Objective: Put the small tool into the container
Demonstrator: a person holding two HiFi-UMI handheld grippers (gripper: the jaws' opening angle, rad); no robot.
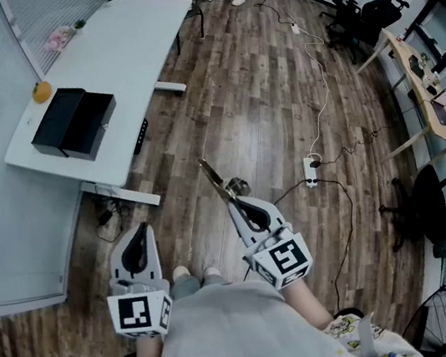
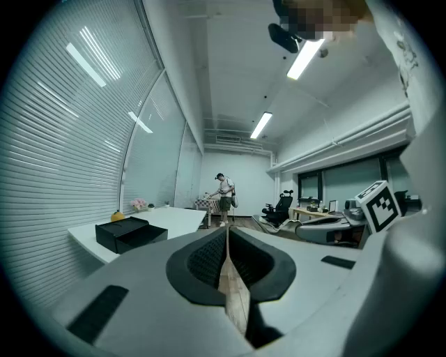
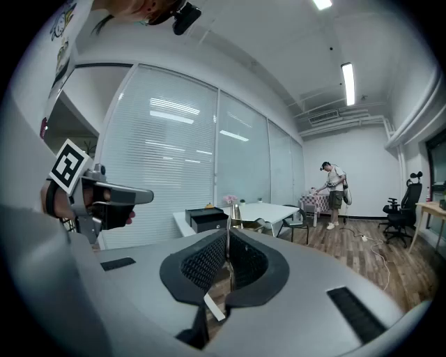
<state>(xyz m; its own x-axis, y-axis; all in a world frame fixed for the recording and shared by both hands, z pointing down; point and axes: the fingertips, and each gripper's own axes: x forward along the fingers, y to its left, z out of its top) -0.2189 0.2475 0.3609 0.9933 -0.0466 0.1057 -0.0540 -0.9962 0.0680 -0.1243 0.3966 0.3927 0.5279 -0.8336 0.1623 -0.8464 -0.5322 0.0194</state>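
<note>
Closest, the left gripper has its jaws pressed together with nothing between them. Beside it, the right gripper pinches a thin, brass-coloured small tool that sticks out over the wooden floor. Well apart from it, the black container sits on the white table.

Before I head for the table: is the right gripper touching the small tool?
Touching. In the head view the small tool sticks out of the right gripper; the right gripper view shows the jaws shut on its thin metal.
</note>
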